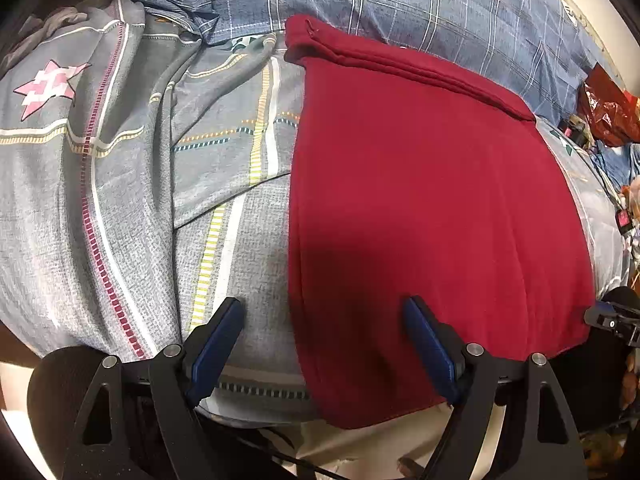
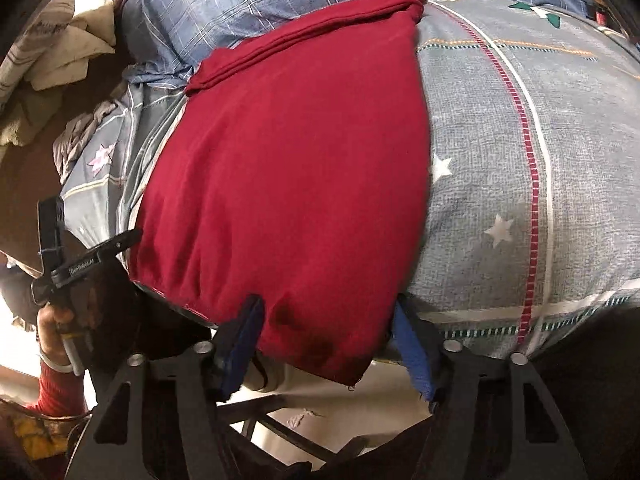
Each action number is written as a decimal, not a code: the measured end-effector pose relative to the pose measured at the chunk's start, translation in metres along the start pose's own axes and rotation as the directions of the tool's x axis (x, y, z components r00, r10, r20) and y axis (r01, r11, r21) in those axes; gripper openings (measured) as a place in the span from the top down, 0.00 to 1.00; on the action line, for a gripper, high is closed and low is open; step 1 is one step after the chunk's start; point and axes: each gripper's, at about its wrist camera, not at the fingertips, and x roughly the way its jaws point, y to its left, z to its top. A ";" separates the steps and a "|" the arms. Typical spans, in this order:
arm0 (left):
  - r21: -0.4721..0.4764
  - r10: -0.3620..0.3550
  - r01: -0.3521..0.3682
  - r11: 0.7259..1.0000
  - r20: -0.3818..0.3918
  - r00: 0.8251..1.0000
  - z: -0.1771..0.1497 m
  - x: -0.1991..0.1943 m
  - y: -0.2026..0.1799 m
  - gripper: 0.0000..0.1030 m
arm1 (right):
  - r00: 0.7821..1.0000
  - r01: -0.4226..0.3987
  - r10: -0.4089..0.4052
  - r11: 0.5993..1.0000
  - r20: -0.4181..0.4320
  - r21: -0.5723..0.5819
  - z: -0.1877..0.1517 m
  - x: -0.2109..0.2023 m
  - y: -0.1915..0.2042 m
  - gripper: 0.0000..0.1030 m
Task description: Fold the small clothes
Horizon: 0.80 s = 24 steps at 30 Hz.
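Presently, garment: a dark red cloth (image 1: 432,208) is lying folded on the grey patterned bedsheet (image 1: 132,184), its near hem hanging over the bed's edge toward both grippers
Left gripper (image 1: 324,344): its jaws are standing wide apart, holding nothing; the blue pads (image 1: 216,344) are showing on the inner faces of the black fingers
Left gripper position: the left finger is hovering over bare sheet just left of the cloth's side edge, while the right finger is sitting over the cloth's near portion, so that edge is running up between the two fingers
Right gripper (image 2: 326,344): its jaws are spread and straddling the cloth's near corner; fabric is sagging between the fingers, but whether either pad is touching it cannot be told
Right gripper position: the cloth's right edge is lying just inside the right finger, and bare sheet is stretching away to the right of it
Far end of cloth: a thick layered fold (image 2: 304,44) is lying well ahead of both grippers, against a blue plaid pillow (image 1: 420,4)
Other gripper seen from the right wrist: the person's hand (image 2: 54,330) is gripping the left tool's handle, far left of the fingers
Sheet: it is lying rumpled into deep creases to the left of the left gripper
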 end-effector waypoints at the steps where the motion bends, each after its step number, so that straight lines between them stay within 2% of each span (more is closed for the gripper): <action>1: -0.005 -0.007 0.007 1.000 -0.003 1.000 -0.001 -0.001 0.001 0.20 | 1.000 -0.009 0.009 1.000 -0.001 0.007 0.001 0.000 -0.001 0.42; 6: -0.052 -0.035 0.035 0.998 0.002 0.999 0.003 0.001 0.012 0.20 | 0.999 -0.047 0.047 0.999 -0.022 0.018 0.003 0.001 -0.003 0.43; 9: -0.059 -0.028 0.028 0.998 0.004 1.000 0.003 0.002 0.010 0.19 | 0.998 -0.055 0.055 0.998 -0.007 0.029 0.004 0.004 -0.003 0.39; 11: -0.043 -0.016 0.016 0.999 0.001 1.000 0.002 0.003 0.008 0.19 | 0.997 -0.078 0.078 0.996 0.014 0.049 0.003 0.004 -0.003 0.30; 15: -0.026 0.005 -0.005 1.000 -0.006 1.000 0.002 0.005 0.004 0.19 | 0.999 -0.028 0.029 1.000 0.024 -0.007 0.002 0.005 0.006 0.31; 18: -0.019 0.012 -0.012 1.000 -0.012 1.000 0.002 0.004 0.002 0.20 | 0.999 0.002 -0.001 1.000 0.034 -0.025 0.001 0.004 0.008 0.49; 20: -0.018 0.012 -0.012 1.000 -0.018 1.000 0.002 0.004 0.001 0.20 | 0.999 -0.043 0.044 0.999 0.015 -0.016 0.002 0.004 0.006 0.78; 22: -0.021 0.007 -0.008 1.000 -0.023 1.000 0.001 0.004 0.001 0.20 | 0.996 -0.093 0.093 0.996 -0.001 -0.010 0.003 0.005 0.007 0.81; 24: -0.022 0.005 -0.005 1.000 -0.025 1.000 0.001 0.004 0.002 0.20 | 0.995 -0.098 0.098 0.995 -0.001 -0.016 0.004 0.004 0.007 0.81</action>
